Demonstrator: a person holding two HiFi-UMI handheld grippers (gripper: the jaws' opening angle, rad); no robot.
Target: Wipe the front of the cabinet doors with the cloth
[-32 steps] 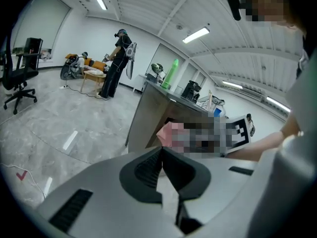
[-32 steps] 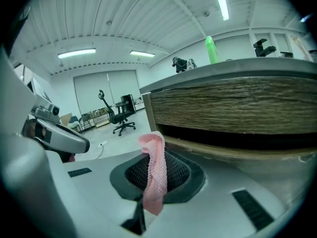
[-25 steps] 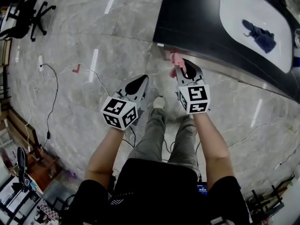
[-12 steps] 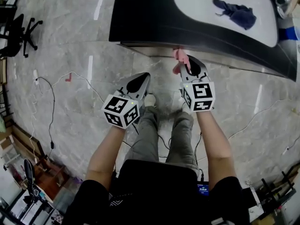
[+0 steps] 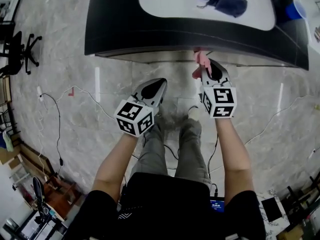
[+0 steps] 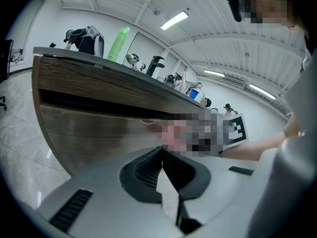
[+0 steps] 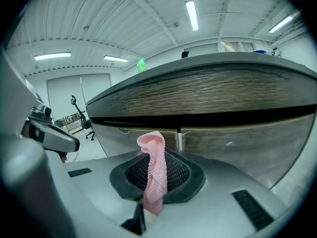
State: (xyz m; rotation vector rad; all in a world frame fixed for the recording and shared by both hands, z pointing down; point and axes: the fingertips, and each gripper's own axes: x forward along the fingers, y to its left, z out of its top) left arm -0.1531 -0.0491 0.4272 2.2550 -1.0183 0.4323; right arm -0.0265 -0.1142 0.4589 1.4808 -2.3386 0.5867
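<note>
My right gripper (image 5: 206, 72) is shut on a pink cloth (image 5: 201, 60), which sticks up from the jaws just short of the cabinet. In the right gripper view the pink cloth (image 7: 154, 168) hangs in front of two wood-grain cabinet doors (image 7: 242, 139) that meet at a vertical seam below the dark counter overhang. My left gripper (image 5: 158, 86) is shut with nothing in it, lower and to the left, over the floor. In the left gripper view the shut left gripper (image 6: 162, 170) faces the same cabinet front (image 6: 84, 130) from a short distance.
The counter (image 5: 115, 29) has a dark rim and a white top, where a dark blue cloth (image 5: 223, 2) lies. A green bottle (image 6: 118, 44) and other items stand on it. Cables (image 5: 55, 119) trail over the marble floor, and an office chair (image 5: 15, 51) stands far left.
The counter has swung from a slant at the upper right to straight across ahead of me. Both grippers have come closer to the cabinet front; the right one has kept its hold on the pink cloth.
</note>
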